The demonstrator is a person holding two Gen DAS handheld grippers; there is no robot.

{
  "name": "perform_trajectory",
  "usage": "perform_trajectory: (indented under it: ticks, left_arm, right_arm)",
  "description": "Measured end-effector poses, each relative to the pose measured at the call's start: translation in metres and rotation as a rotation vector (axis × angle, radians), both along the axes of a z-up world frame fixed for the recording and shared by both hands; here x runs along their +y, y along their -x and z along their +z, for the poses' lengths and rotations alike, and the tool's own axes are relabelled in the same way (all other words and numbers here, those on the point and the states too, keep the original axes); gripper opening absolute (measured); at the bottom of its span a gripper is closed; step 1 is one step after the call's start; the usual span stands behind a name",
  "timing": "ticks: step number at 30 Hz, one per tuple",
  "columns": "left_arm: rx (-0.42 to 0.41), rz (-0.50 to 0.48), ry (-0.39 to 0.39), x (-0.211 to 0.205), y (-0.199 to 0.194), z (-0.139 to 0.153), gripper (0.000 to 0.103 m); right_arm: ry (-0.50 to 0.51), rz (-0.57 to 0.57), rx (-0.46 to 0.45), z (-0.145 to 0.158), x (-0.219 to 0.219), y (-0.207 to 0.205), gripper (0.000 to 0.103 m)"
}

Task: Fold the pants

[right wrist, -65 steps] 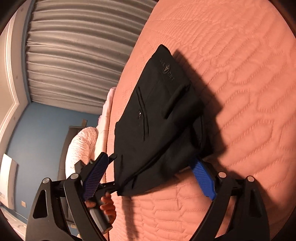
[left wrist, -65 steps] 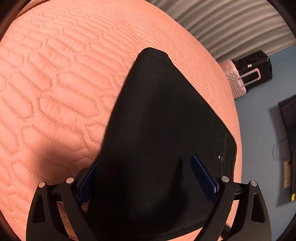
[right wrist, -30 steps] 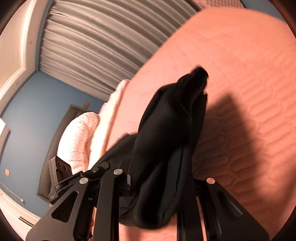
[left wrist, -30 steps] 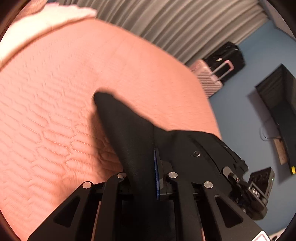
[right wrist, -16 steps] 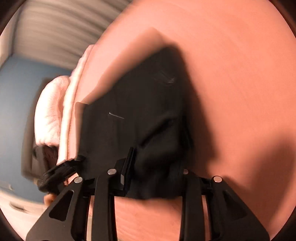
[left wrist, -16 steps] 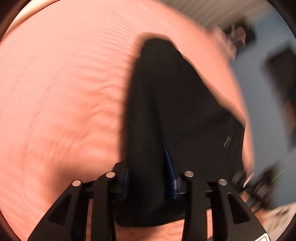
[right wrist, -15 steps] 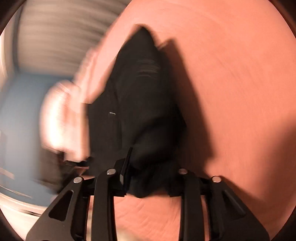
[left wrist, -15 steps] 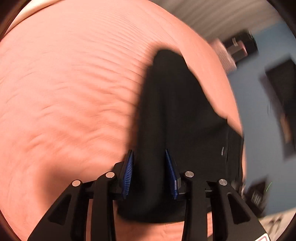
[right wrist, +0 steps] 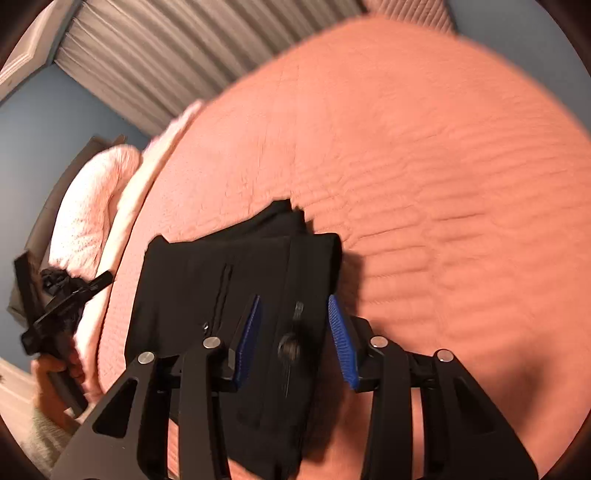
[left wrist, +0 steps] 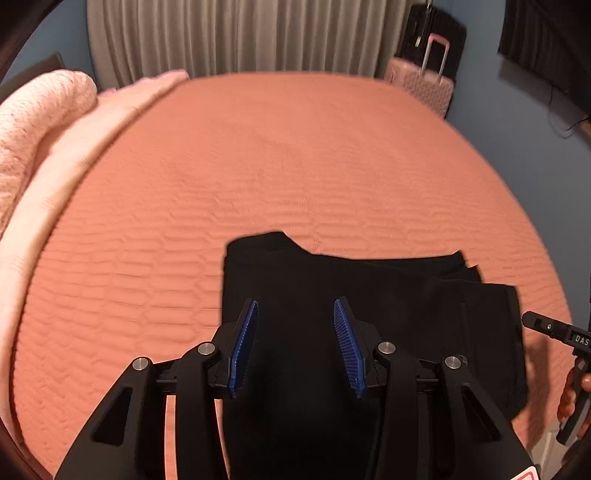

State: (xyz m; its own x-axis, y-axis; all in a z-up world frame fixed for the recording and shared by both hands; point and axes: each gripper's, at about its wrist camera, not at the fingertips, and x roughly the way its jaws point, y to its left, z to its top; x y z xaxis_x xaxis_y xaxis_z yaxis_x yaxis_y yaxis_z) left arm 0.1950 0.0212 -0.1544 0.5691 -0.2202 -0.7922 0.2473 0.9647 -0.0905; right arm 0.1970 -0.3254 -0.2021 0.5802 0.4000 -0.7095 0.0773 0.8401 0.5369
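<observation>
The black pants (left wrist: 373,295) lie folded into a compact rectangle on the orange quilted bed (left wrist: 258,166), near its front edge. My left gripper (left wrist: 295,343) is open and empty, its blue pads (left wrist: 243,343) hovering over the left part of the fold. My right gripper (right wrist: 295,338) is open and empty above the right part of the pants (right wrist: 221,295), where a zip pocket and a button show. Each gripper's handle shows at the edge of the other's view.
Pink pillows (left wrist: 33,122) lie along the bed's left side. Grey curtains (left wrist: 240,33) hang behind the bed. A pink suitcase (left wrist: 424,81) and a black one (left wrist: 432,33) stand at the far right corner.
Both grippers were shut on the pants and carrying them over the bed. They have let go, opened and drawn back; the pants now rest flat and folded.
</observation>
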Motion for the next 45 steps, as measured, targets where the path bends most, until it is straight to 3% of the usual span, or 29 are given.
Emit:
perform_trajectory:
  ticks: [3, 5, 7, 9, 11, 13, 15, 17, 19, 22, 23, 26, 28, 30, 32, 35, 37, 38, 39, 40, 42, 45]
  left_arm:
    - [0.000, -0.012, -0.016, -0.019, -0.027, -0.020, 0.042]
    - [0.040, -0.012, -0.111, -0.030, -0.043, -0.042, 0.042]
    - [0.016, 0.023, -0.170, -0.026, -0.051, -0.056, 0.043]
    - [-0.025, 0.073, -0.176, -0.017, -0.055, -0.055, 0.044]
    - [-0.086, 0.164, -0.231, -0.005, -0.062, -0.050, 0.043]
    - [-0.105, 0.217, -0.263, 0.005, -0.071, -0.052, 0.044]
    - [-0.041, 0.230, -0.228, 0.018, -0.085, -0.062, 0.048]
    - [-0.031, 0.244, -0.168, 0.030, -0.084, -0.053, 0.048]
    - [-0.043, 0.231, -0.148, 0.035, -0.072, -0.034, 0.047]
    - [-0.106, 0.161, -0.081, 0.037, -0.024, -0.003, 0.048]
    - [-0.115, 0.154, -0.069, 0.036, -0.013, 0.000, 0.050]
    - [-0.073, 0.126, 0.027, 0.021, 0.029, -0.007, 0.052]
    - [-0.045, 0.098, -0.017, 0.004, 0.047, -0.027, 0.054]
    - [0.011, 0.102, -0.135, -0.011, 0.048, -0.060, 0.054]
    - [0.017, 0.138, -0.089, -0.004, 0.047, -0.066, 0.054]
    - [-0.011, 0.179, -0.018, 0.009, 0.057, -0.042, 0.054]
    - [-0.014, 0.202, -0.021, 0.011, 0.059, -0.045, 0.067]
    - [0.012, 0.202, -0.049, 0.011, 0.053, -0.055, 0.068]
    - [0.058, 0.194, -0.104, 0.008, 0.046, -0.073, 0.071]
    - [0.044, 0.194, -0.105, 0.007, 0.048, -0.074, 0.071]
    - [0.063, 0.210, -0.090, 0.006, 0.053, -0.053, 0.065]
    - [-0.021, 0.202, -0.111, 0.000, 0.077, -0.012, 0.067]
  right_arm:
    - [-0.032, 0.007, 0.030, -0.017, 0.003, -0.012, 0.038]
    - [0.015, 0.042, -0.016, -0.007, 0.012, -0.012, 0.032]
    - [0.116, 0.098, -0.068, 0.014, 0.029, -0.013, 0.012]
    - [0.168, 0.179, -0.169, 0.054, 0.051, -0.014, 0.011]
    - [0.257, 0.241, -0.288, 0.091, 0.077, -0.016, 0.011]
    - [0.324, 0.257, -0.337, 0.100, 0.089, -0.031, 0.011]
    - [0.432, 0.260, -0.189, 0.068, 0.085, -0.065, 0.012]
    - [0.503, 0.204, -0.022, 0.029, 0.070, -0.078, 0.012]
    - [0.405, 0.115, -0.086, 0.039, 0.053, -0.050, 0.021]
    - [0.417, 0.036, -0.211, 0.066, 0.048, 0.000, 0.037]
    - [0.401, 0.033, -0.224, 0.068, 0.049, 0.009, 0.037]
    - [0.218, 0.107, -0.219, 0.064, 0.062, 0.030, 0.037]
    - [0.269, 0.184, -0.126, 0.038, 0.081, 0.024, 0.035]
    - [0.286, 0.181, -0.043, 0.010, 0.084, 0.017, 0.035]
    - [0.230, 0.125, -0.077, 0.029, 0.080, 0.027, 0.037]
    - [0.248, 0.109, -0.192, 0.058, 0.092, 0.051, 0.037]
    - [0.332, 0.153, -0.112, 0.031, 0.106, 0.047, 0.041]
    - [0.367, 0.163, -0.072, 0.013, 0.108, 0.040, 0.041]
    - [0.389, 0.156, -0.095, 0.003, 0.109, 0.041, 0.041]
    - [0.398, 0.134, -0.107, 0.010, 0.109, 0.044, 0.041]
    - [0.355, 0.087, -0.109, 0.035, 0.110, 0.052, 0.041]
    - [0.279, 0.025, -0.168, 0.066, 0.111, 0.072, 0.043]
